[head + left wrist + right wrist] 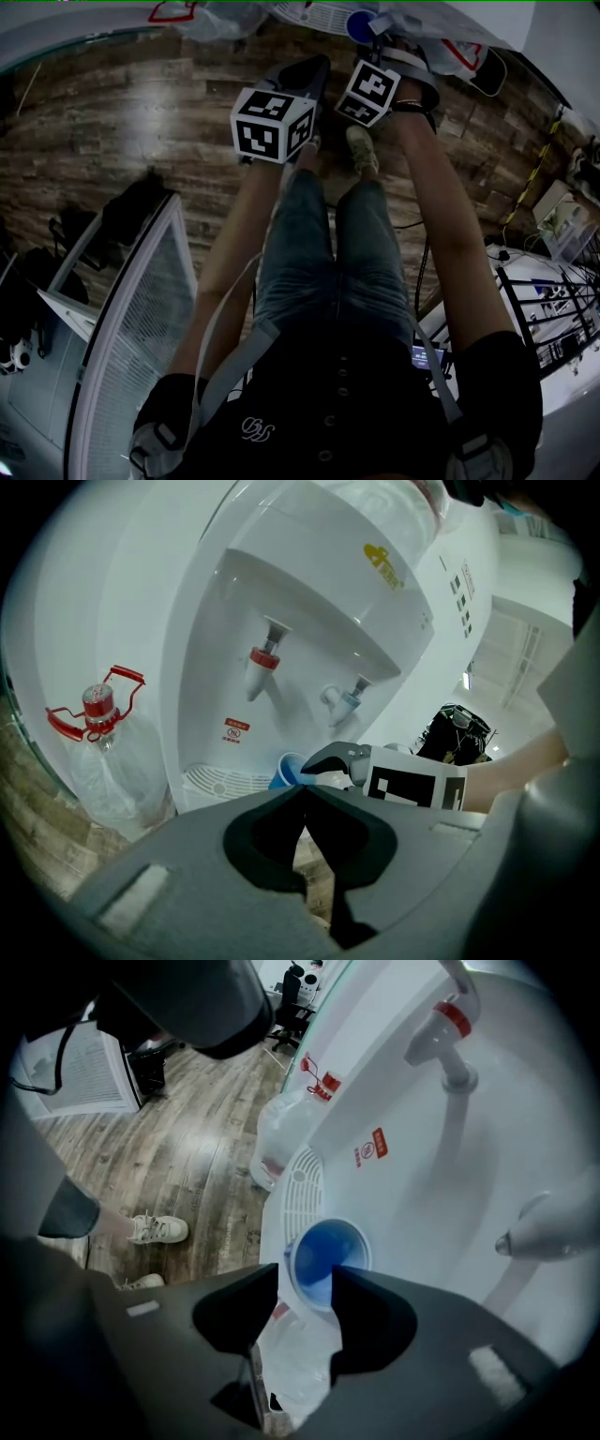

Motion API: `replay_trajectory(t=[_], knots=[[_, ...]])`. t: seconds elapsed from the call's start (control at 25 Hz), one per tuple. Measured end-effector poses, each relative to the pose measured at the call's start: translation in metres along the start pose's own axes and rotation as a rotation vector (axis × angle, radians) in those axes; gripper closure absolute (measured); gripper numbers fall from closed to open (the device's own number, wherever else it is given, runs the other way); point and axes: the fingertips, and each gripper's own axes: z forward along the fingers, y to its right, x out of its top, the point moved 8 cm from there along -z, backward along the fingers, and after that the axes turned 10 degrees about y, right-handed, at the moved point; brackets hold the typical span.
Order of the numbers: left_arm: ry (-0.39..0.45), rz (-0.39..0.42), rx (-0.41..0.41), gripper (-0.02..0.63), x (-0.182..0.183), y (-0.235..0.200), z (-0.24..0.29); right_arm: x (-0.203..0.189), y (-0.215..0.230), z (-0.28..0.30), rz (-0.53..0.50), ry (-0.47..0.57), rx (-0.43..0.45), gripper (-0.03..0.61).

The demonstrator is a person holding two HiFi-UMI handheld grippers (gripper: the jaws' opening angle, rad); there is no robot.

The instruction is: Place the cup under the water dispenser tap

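A blue cup [326, 1258] stands upright on the white drip tray [302, 1180] of the water dispenser [309, 602], below its red tap [448, 1024] and blue tap [351, 697]. My right gripper [307, 1279] points down at the cup. Its jaws stand apart on either side of the cup's near rim, and the pads do not press on it. In the left gripper view the cup [285, 771] shows just behind the right gripper's dark fingertip [323, 758]. My left gripper [302, 794] hangs in front of the dispenser, shut and holding nothing.
A large clear water bottle [105, 757] with a red handle stands on the wooden floor [178, 1162] to the left of the dispenser. The person's white shoes [159, 1229] are close to the dispenser's base. Both marker cubes [272, 124] show in the head view.
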Motion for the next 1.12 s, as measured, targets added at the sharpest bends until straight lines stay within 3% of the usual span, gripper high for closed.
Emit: replay_trajectory(t=[0.12,0.32,0.56,0.8,1.12], knots=[[0.003,0.005,-0.002,0.612,0.005,0.001,0.001,0.000,0.002,-0.007,0.022,0.016,-0.016,0.388],[0.013,0.009,0.008,0.612,0.010,0.004,0.000,0.006,0.007,-0.029,0.150,0.130,-0.033,0.387],[0.033,0.011,0.028,0.612,0.017,0.017,-0.011,0.013,0.014,-0.068,0.211,0.234,-0.069,0.387],[0.056,0.010,0.052,0.612,0.023,0.035,-0.030,0.021,0.017,-0.106,0.238,0.300,-0.064,0.387],[0.111,0.030,0.077,0.612,0.037,0.077,-0.059,0.020,0.017,-0.170,0.199,0.361,-0.074,0.387]])
